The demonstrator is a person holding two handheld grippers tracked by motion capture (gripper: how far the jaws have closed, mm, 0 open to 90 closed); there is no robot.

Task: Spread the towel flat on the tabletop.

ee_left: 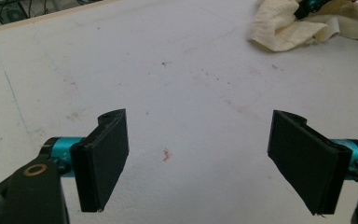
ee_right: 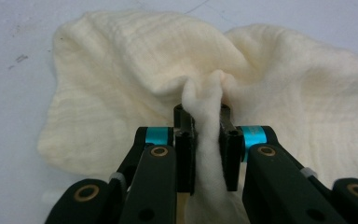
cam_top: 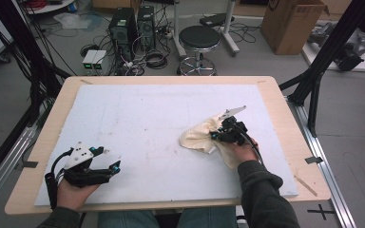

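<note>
A crumpled cream cloth (cam_top: 198, 137) lies on the white board at the right of centre. My right gripper (cam_top: 217, 136) rests on its near right part, and in the right gripper view the cloth (ee_right: 135, 70) spreads out ahead while the gripper (ee_right: 207, 122) is shut on a pinched-up fold of it. My left gripper (cam_top: 116, 166) sits near the front left of the board, held low in a hand. Its black pads (ee_left: 103, 154) stand wide apart, open over bare board. The cloth (ee_left: 284, 30) shows far off at the top right of the left gripper view.
The white board (cam_top: 138, 118) covers a wooden table (cam_top: 52, 123) with rounded corners. Small marks and a red speck (ee_left: 166, 155) dot the board. Beyond the table stand a black stool (cam_top: 199, 39), computer towers (cam_top: 133, 28), cables and a cardboard box (cam_top: 292, 23).
</note>
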